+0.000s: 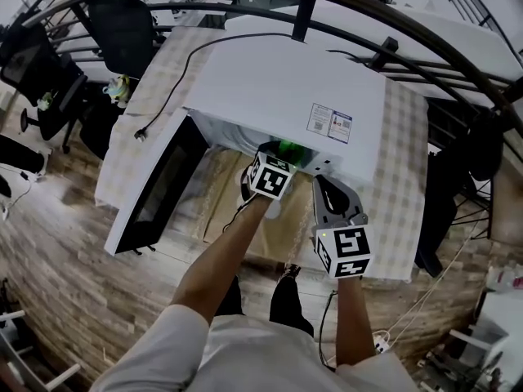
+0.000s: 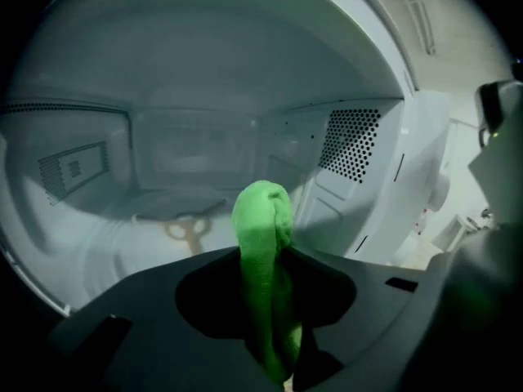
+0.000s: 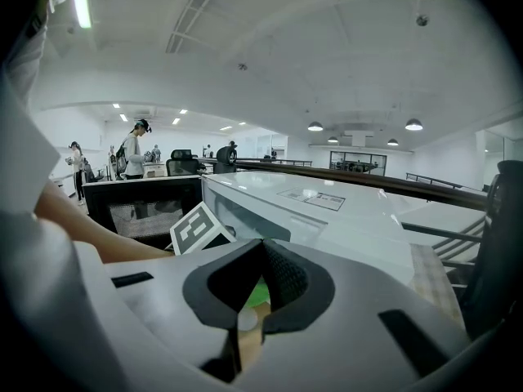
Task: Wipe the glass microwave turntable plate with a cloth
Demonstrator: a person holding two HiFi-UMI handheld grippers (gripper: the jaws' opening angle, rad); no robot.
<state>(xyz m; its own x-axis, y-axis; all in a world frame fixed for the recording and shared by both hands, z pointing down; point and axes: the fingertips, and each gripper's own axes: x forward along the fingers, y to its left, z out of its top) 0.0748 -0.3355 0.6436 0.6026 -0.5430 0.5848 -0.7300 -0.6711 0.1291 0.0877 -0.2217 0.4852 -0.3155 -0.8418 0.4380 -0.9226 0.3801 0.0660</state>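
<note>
Microwave walls (image 2: 359, 149) enclose the left gripper (image 2: 263, 261), jaws clamping a green cloth (image 2: 261, 215).

Black power cord (image 1: 185, 66) lies on checked tablecloth (image 1: 400, 178); black office chair (image 1: 122, 23) behind; 2 people (image 3: 135, 147), perhaps more, far off.

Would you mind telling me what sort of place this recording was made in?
Probably an open-plan office or lab: office chairs beside a railing, people working in the background under ceiling lights, and a microwave set on a table.
</note>
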